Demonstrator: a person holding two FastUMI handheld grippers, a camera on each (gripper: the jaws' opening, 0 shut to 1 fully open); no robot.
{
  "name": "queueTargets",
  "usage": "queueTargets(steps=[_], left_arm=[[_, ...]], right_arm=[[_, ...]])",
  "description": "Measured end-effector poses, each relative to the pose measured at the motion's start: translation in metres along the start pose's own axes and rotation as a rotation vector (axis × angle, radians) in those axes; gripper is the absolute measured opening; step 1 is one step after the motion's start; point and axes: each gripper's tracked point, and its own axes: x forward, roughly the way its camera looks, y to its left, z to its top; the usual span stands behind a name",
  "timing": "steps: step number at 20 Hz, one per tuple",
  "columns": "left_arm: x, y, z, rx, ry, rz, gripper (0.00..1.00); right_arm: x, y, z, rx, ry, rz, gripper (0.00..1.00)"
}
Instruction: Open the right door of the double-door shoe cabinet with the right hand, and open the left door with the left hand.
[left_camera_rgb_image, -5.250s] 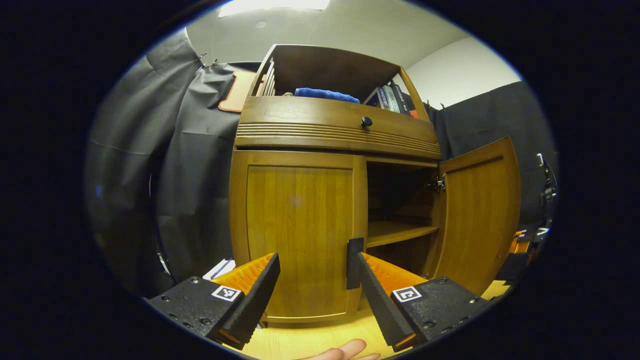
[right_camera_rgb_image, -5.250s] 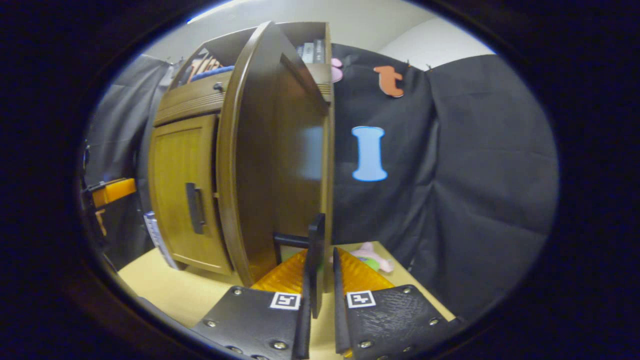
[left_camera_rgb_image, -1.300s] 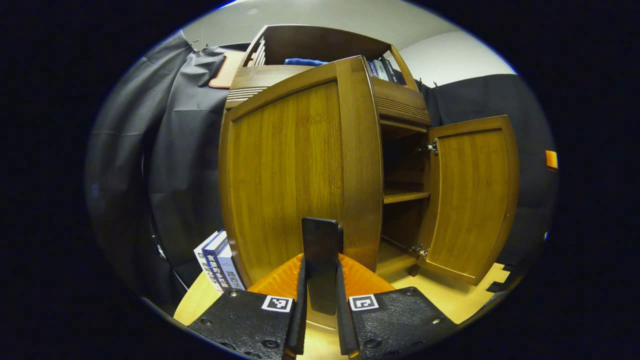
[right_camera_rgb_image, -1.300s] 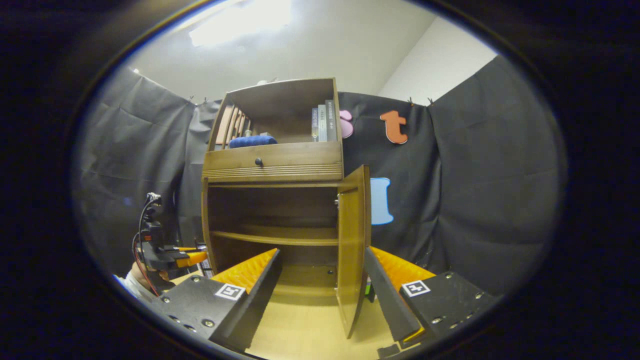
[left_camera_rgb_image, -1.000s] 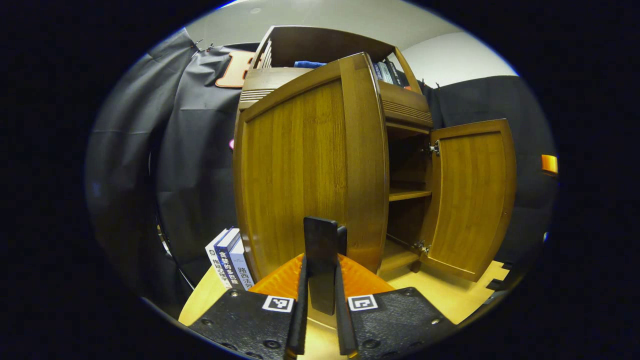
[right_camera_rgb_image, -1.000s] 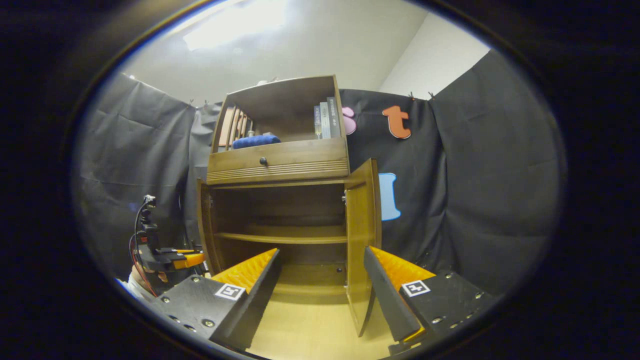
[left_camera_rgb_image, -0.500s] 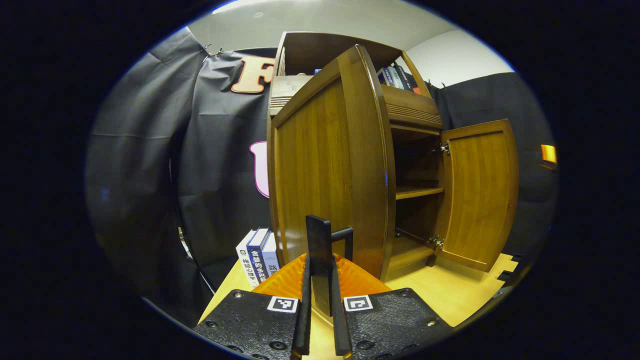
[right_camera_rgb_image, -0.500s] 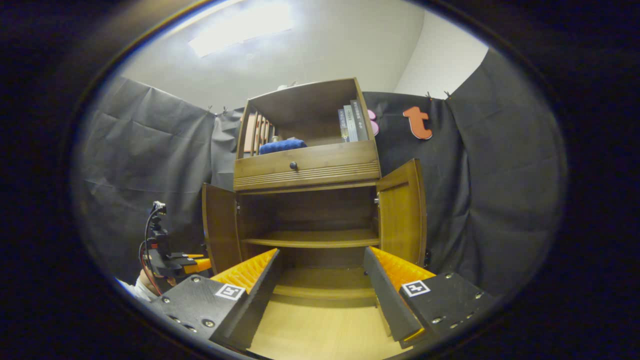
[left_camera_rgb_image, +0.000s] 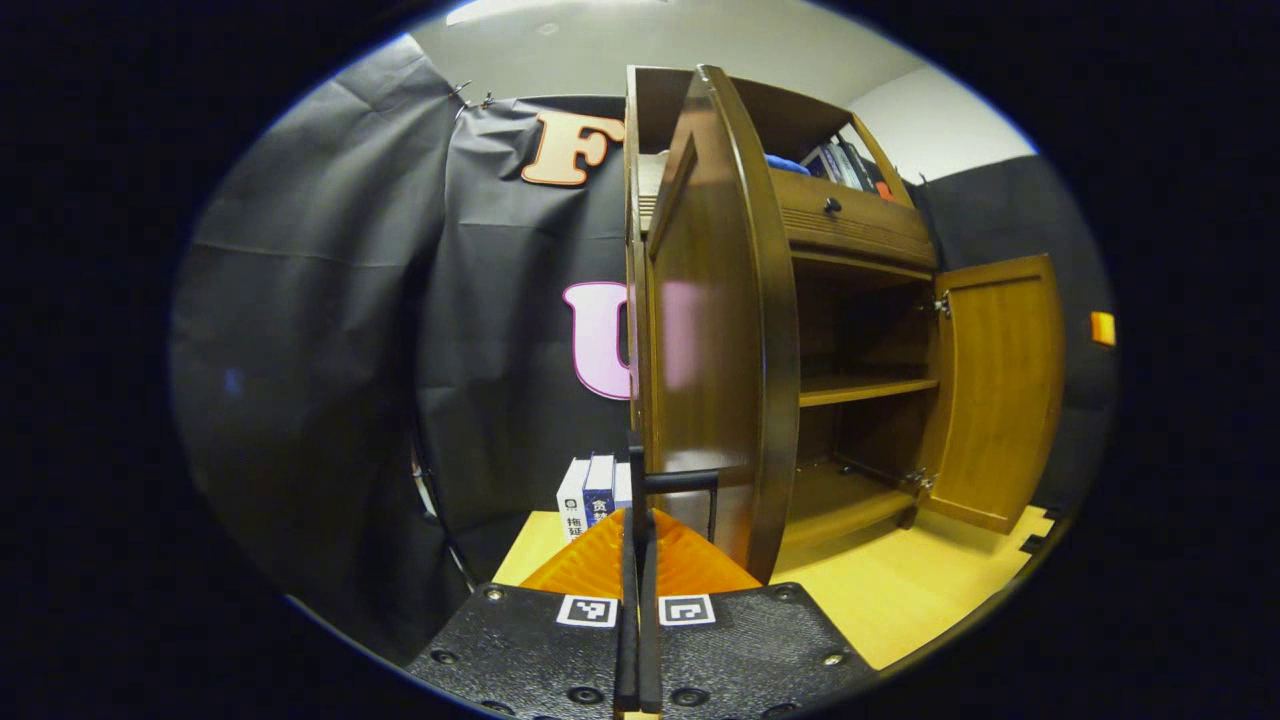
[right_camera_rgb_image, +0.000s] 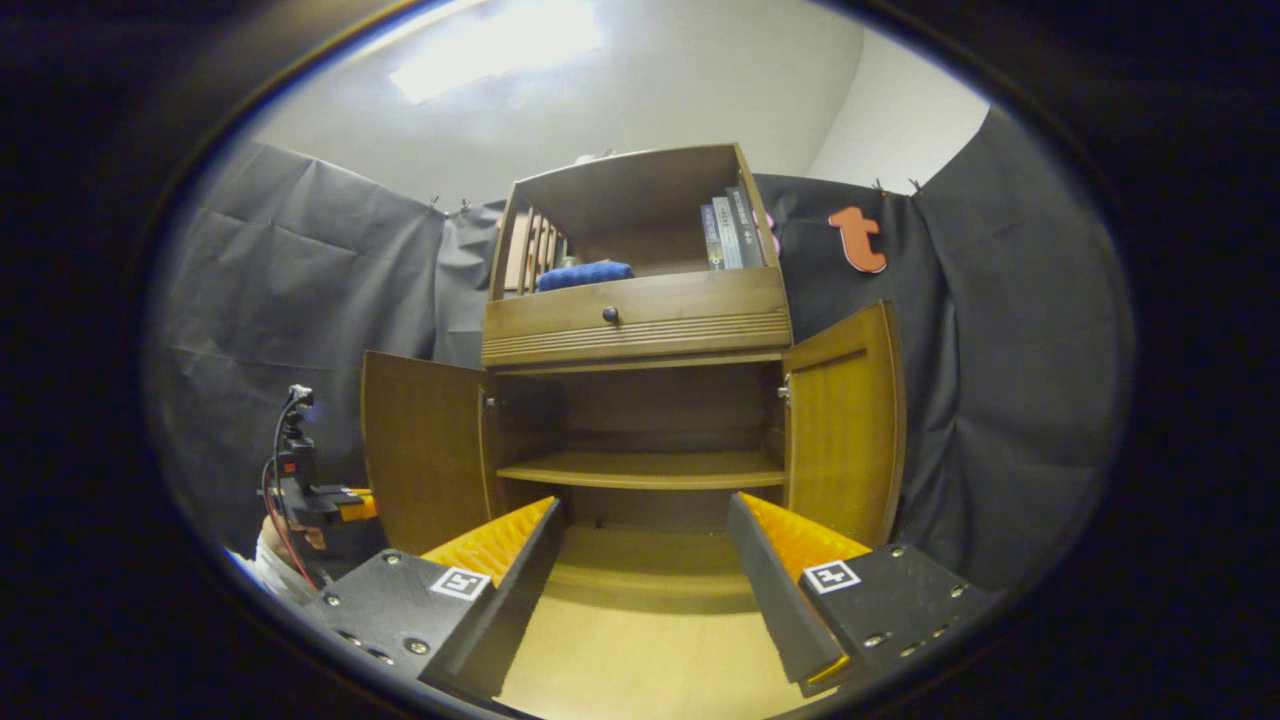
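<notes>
With both doors (right_camera_rgb_image: 425, 445) swung wide, left gripper (left_camera_rgb_image: 637, 520) clamped on left handle (left_camera_rgb_image: 680, 482); right gripper (right_camera_rgb_image: 645, 530) jaws apart, holding nothing.

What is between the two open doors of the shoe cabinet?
In the right gripper view, between the left door and right door lies the open inside, crossed by one bare shelf.
</notes>
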Motion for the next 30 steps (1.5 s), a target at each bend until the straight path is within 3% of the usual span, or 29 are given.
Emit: queueTargets(steps=[6, 11, 15, 16, 18, 22, 23, 25, 30], left_arm=[[0.002, 0.014, -0.001, -0.022, -0.006, -0.096, 0.01], [0.004, 0.011, -0.002, -0.031, 0.002, -0.105, 0.0], [0.001, 0.003, -0.005, -0.012, 0.03, -0.056, 0.12], [-0.002, 0.001, -0.009, -0.006, 0.04, -0.043, 0.11], [-0.008, 0.003, -0.009, 0.016, 0.034, -0.012, 0.0], [-0.007, 0.006, -0.007, -0.023, 0.032, 0.018, 0.05], [-0.008, 0.005, -0.008, -0.024, 0.035, 0.02, 0.07], [-0.01, 0.006, -0.008, -0.028, 0.033, 0.035, 0.08], [-0.019, 0.005, -0.002, -0.031, 0.012, 0.049, 0.1]], right_arm=[[0.016, 0.018, -0.007, -0.004, 0.018, 0.018, 0.98], [0.021, 0.018, -0.007, -0.009, 0.02, 0.01, 0.98], [0.018, 0.011, -0.005, -0.003, 0.009, -0.003, 0.98], [0.018, 0.008, -0.005, -0.001, 0.006, -0.005, 0.94], [0.016, 0.001, -0.007, -0.006, 0.004, -0.025, 0.98], [0.014, -0.006, -0.008, 0.002, -0.001, -0.029, 0.98], [0.012, -0.006, -0.009, 0.004, -0.003, -0.029, 0.94], [0.009, -0.011, -0.01, 0.001, -0.008, -0.042, 1.0], [0.005, -0.014, -0.017, -0.011, -0.003, -0.047, 0.98]])
